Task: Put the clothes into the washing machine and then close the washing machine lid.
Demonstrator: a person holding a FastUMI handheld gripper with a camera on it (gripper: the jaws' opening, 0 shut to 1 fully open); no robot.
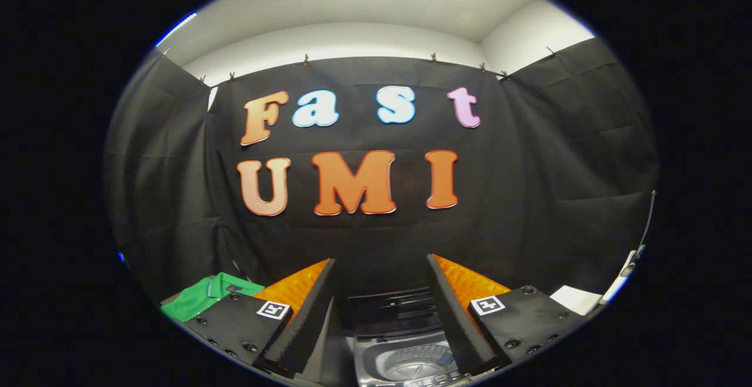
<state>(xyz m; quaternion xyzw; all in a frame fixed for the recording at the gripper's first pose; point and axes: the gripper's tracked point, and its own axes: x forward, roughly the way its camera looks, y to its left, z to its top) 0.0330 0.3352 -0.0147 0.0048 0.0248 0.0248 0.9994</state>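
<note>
Gripper point(380, 269) is spread wide and empty over the open washing machine point(405, 360), green polo shirt point(202, 297) off at ten o'clock, so a shallow pinch could drop it short of the drum.

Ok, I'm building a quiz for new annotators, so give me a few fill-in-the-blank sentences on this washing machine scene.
1. The gripper holds nothing; its fingers stand ____.
2. The washing machine between the fingers has its lid ____.
3. The folded shirt beside the left finger is ____ in colour.
4. The drum of the machine holds ____ clothes.

Missing words: open; open; green; no
</note>
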